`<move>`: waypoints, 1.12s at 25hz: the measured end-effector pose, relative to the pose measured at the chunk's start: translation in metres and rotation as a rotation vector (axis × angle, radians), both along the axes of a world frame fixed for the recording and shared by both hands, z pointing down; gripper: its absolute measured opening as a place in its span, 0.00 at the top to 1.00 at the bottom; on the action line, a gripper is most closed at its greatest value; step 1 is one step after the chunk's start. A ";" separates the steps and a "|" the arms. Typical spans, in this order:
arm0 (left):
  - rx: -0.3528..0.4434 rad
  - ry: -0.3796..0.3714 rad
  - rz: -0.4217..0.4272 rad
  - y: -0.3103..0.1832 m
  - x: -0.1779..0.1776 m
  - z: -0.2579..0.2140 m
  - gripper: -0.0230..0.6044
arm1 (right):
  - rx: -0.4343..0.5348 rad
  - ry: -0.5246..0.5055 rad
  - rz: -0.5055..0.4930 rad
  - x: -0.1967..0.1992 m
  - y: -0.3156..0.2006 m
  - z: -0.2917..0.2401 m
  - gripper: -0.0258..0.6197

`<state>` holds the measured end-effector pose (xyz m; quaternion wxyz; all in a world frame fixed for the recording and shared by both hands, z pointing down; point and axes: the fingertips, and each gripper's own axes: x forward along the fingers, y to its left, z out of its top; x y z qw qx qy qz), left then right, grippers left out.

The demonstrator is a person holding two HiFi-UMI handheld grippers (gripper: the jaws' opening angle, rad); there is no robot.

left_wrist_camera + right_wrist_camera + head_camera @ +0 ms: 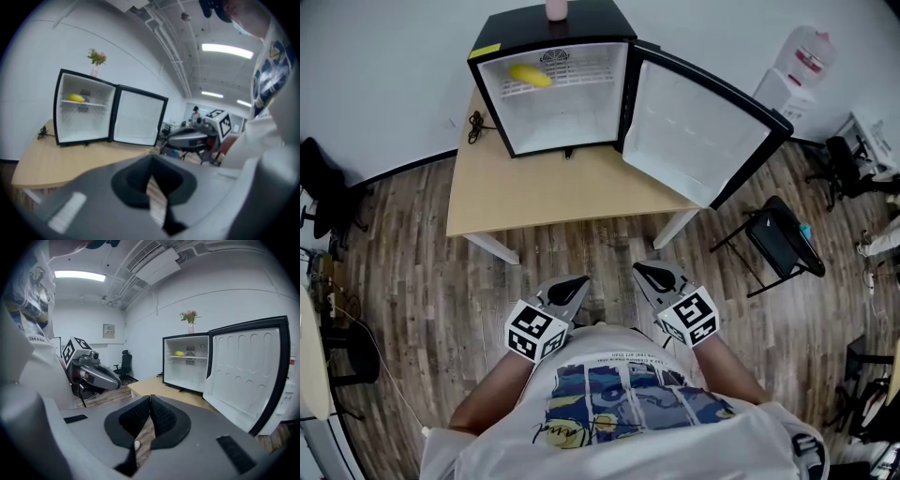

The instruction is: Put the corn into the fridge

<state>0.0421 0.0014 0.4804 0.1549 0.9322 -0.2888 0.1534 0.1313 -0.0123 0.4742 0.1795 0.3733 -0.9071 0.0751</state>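
The yellow corn (530, 75) lies on the upper shelf of the black mini fridge (572, 17), whose door (694, 131) stands wide open to the right. The fridge sits on a wooden table (562, 192). Both grippers hang close to the person's body, well short of the table's front edge. My left gripper (574, 285) is shut with nothing between its pads (151, 161). My right gripper (651, 273) is shut and empty as well (150, 398). The corn (75, 98) also shows far off in both gripper views (179, 353).
A pink vase with flowers (556, 9) stands on the fridge top. A black cable (475, 125) lies at the table's left edge. A black folding chair (778, 239) stands right of the table, below the open door. A water dispenser (806, 61) is at the back right.
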 end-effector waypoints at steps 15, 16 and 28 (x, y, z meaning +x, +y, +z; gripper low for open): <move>-0.032 0.004 -0.001 0.015 -0.007 0.005 0.95 | 0.005 -0.005 -0.041 -0.015 0.013 -0.003 0.94; -0.034 0.004 0.001 0.016 -0.007 0.006 0.95 | 0.003 -0.005 -0.041 -0.016 0.013 -0.003 0.94; -0.050 -0.011 -0.007 0.012 -0.008 0.010 0.95 | 0.002 -0.008 -0.046 -0.014 0.010 0.003 0.94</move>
